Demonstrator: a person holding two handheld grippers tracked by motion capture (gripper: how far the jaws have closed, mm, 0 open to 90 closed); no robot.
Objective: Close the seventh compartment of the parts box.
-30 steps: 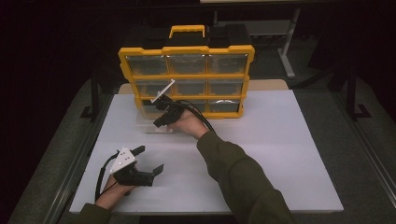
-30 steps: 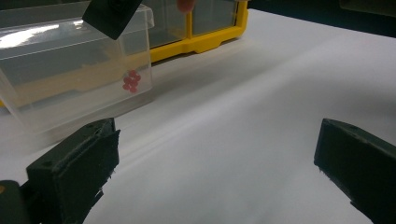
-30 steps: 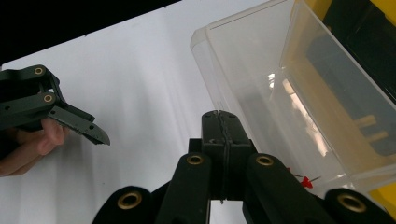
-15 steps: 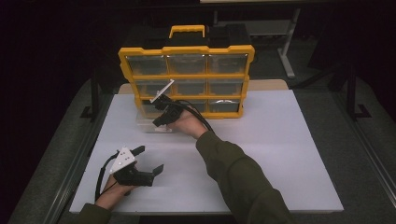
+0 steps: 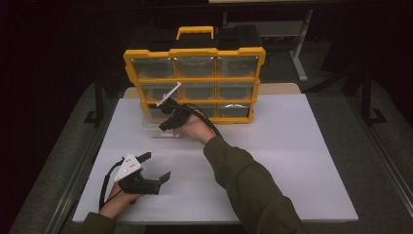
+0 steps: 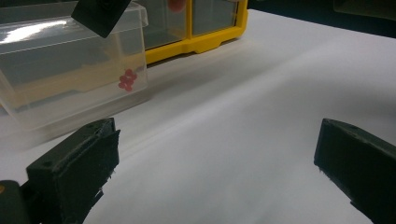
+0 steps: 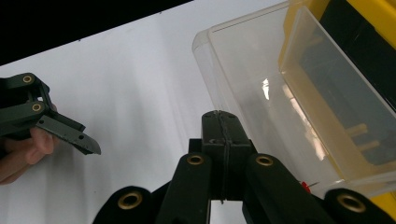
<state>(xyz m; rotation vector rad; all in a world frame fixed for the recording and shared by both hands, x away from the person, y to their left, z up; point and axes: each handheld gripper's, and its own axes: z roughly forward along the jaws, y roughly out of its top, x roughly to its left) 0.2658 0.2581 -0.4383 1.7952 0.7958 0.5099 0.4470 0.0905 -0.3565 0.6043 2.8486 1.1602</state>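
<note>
On the near left of the white bench, the left gripper rested with its jaws spread wide and empty. Further right, the right gripper hovered with jaws pressed together, gripping nothing, over the clear drawer standing just before the yellow organizer.

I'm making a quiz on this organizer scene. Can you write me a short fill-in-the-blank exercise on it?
1. The organizer behind the clear drawer has a frame coloured ____.
2. The right gripper has its jaws ____.
3. The left gripper has its jaws ____.
4. The small beads in the clear drawer are ____.

Missing words: yellow; shut; open; red
</note>
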